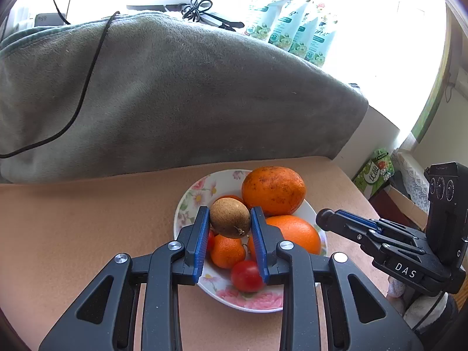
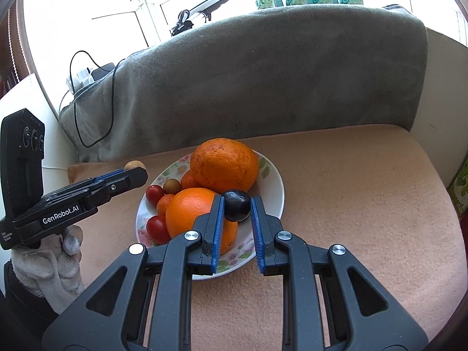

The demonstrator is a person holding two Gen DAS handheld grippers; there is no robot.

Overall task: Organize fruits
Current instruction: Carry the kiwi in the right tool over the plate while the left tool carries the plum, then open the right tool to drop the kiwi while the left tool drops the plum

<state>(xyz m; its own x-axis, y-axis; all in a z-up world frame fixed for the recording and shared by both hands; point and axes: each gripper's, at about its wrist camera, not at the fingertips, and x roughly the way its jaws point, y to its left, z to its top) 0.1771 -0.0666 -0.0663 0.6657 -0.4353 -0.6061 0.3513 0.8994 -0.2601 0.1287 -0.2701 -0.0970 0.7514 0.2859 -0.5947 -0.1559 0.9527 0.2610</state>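
A floral white plate (image 1: 190,196) (image 2: 273,175) on the tan cushion holds two big oranges (image 1: 273,186) (image 2: 223,165), small tangerines (image 1: 227,251), red cherry tomatoes (image 1: 246,276) (image 2: 158,228) and a small brown fruit (image 2: 172,186). My left gripper (image 1: 230,222) is shut on a brown round fruit (image 1: 230,218) and holds it over the plate's left part; it shows at the left in the right wrist view (image 2: 135,169). My right gripper (image 2: 237,209) is shut on a dark purple fruit (image 2: 237,209) above the plate's near side; it shows at the right in the left wrist view (image 1: 324,218).
A grey blanket (image 1: 175,93) (image 2: 278,73) rises as a backrest behind the cushion, with a black cable (image 1: 87,87) over it. Teal packets (image 1: 295,29) stand on the sill behind. The cushion's right edge (image 1: 359,187) drops to boxes on the floor.
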